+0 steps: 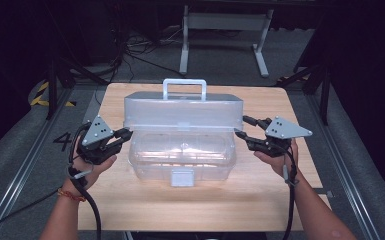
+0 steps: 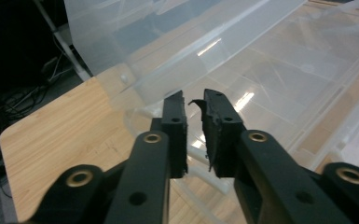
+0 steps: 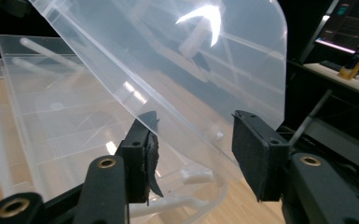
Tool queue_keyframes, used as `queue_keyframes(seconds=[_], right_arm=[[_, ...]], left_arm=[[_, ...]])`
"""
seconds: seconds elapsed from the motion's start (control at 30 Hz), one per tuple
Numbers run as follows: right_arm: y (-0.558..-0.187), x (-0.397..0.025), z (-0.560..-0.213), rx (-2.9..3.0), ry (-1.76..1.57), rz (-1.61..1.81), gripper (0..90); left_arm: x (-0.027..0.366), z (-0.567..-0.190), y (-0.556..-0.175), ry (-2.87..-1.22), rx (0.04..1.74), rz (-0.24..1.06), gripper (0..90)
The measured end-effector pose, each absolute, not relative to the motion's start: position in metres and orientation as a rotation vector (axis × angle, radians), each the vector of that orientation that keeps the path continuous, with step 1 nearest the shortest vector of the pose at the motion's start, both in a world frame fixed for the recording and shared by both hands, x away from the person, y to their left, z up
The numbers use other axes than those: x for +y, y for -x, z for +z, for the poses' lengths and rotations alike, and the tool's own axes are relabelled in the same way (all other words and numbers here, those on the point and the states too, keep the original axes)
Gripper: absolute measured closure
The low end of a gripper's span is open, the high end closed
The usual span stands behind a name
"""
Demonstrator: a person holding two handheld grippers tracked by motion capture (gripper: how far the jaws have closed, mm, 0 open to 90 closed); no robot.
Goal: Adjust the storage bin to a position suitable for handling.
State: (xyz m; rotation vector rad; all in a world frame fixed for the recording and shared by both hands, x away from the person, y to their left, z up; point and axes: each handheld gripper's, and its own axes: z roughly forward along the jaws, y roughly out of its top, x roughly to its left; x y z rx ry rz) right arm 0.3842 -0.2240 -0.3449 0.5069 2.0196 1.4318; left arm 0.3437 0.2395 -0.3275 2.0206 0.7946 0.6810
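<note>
A clear plastic box [image 1: 180, 161] stands mid-table with its hinged lid [image 1: 182, 114] raised and a white handle [image 1: 184, 87] on top. My left gripper [image 1: 126, 134] is at the box's left end, where lid and base meet. In the left gripper view this left gripper [image 2: 193, 100] has its jaws drawn to a narrow slit in front of the lid [image 2: 177, 42]; I cannot tell if plastic is pinched. My right gripper [image 1: 242, 127] is at the right end. The right gripper [image 3: 193, 121] stands open, astride the tilted lid's edge [image 3: 182, 126].
The wooden table [image 1: 190, 205] has bare room in front of the box and at both sides. A white latch tab [image 1: 182, 176] hangs on the box's front wall. Beyond the far edge stand a white desk frame [image 1: 225, 30] and floor cables.
</note>
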Motion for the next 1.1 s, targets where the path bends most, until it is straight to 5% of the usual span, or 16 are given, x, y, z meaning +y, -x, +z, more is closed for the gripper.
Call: queue_keyframes(seconds=[0.37, 1.1], right_arm=[[-0.388, -0.221, -0.34, 1.953, -0.541, 1.456, 57.0], [-0.397, -0.212, -0.327, 1.796, -0.618, 1.433, 74.0]], left_arm=[[0.253, -0.344, -0.337, -2.001, 0.837, 0.688, 63.3], [0.269, -0.393, -0.329, -2.099, 0.93, 0.612, 55.6]])
